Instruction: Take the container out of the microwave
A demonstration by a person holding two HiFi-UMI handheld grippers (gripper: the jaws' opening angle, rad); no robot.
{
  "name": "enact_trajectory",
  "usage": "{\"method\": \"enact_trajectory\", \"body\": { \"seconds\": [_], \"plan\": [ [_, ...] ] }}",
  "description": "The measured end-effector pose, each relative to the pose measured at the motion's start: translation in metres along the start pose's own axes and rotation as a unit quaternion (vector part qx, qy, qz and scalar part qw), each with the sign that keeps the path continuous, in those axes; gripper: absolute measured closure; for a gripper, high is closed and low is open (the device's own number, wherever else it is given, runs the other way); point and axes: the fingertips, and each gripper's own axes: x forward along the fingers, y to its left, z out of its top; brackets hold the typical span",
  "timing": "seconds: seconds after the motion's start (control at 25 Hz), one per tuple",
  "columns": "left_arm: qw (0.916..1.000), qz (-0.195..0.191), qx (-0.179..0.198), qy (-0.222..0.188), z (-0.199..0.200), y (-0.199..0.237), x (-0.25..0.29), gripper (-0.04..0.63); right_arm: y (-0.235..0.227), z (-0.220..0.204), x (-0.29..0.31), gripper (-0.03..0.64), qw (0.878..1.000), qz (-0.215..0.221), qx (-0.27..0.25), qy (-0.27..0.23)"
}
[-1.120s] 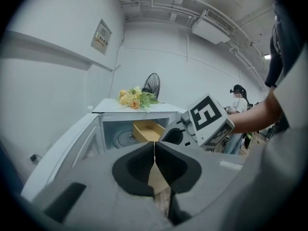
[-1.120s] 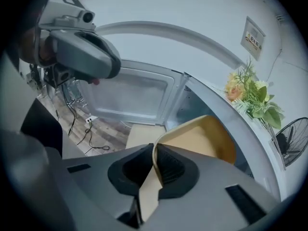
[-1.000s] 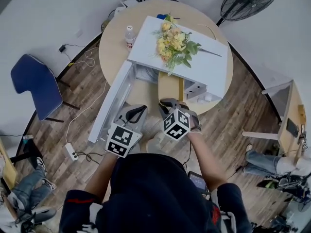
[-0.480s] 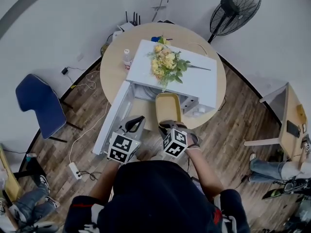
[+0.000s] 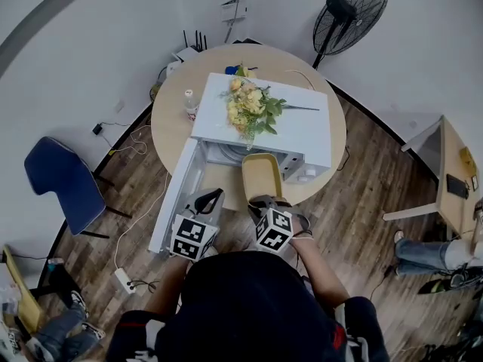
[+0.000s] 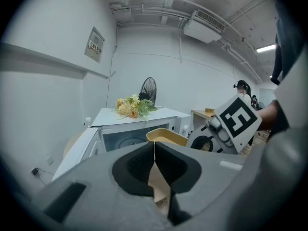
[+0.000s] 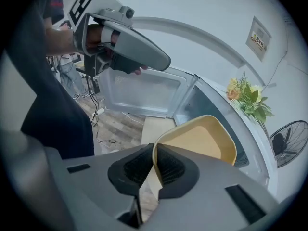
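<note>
The white microwave (image 5: 302, 130) stands on a round table with its door (image 5: 177, 194) swung open to the left. A shallow yellow container (image 5: 260, 173) sticks out of the cavity mouth over the table's near edge. My right gripper (image 5: 264, 200) is shut on its near rim; in the right gripper view the pads pinch the thin yellow wall (image 7: 155, 160) and the container (image 7: 202, 141) tilts away from them. My left gripper (image 5: 208, 200) hovers just left of it in front of the open door, shut and empty (image 6: 154, 150). The container (image 6: 166, 136) also shows beyond it.
A bunch of yellow flowers (image 5: 247, 108) lies on top of the microwave and a small bottle (image 5: 190, 104) stands beside it. A blue chair (image 5: 60, 179) and a power strip (image 5: 124, 280) are at the left, a fan (image 5: 347, 13) behind, a side table (image 5: 453, 179) at the right.
My right gripper has drawn the yellow container a little farther out of the microwave toward me. The left gripper has stayed beside it, still shut.
</note>
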Motion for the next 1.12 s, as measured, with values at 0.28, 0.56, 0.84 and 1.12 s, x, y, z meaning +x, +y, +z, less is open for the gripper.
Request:
{"method": "enact_trajectory", "body": {
  "seconds": [0.28,0.56,0.84,1.12],
  "plan": [
    [0.9999,-0.008,0.001,-0.008,0.005,0.001,0.003,0.575,0.004,0.0,-0.001,0.589,1.0,-0.002,0.007,0.005],
    [0.9998,-0.011,-0.004,-0.017,0.011,0.005,0.003,0.575,0.003,0.0,-0.005,0.589,1.0,-0.001,0.018,0.009],
    [0.9995,-0.012,0.008,-0.03,0.024,0.009,0.003,0.575,0.0,0.004,-0.013,0.589,1.0,-0.001,0.023,0.011],
    [0.9989,-0.012,0.02,-0.04,0.037,0.012,-0.006,0.575,-0.002,0.009,-0.025,0.589,1.0,-0.006,0.017,0.017]
  ]
}}
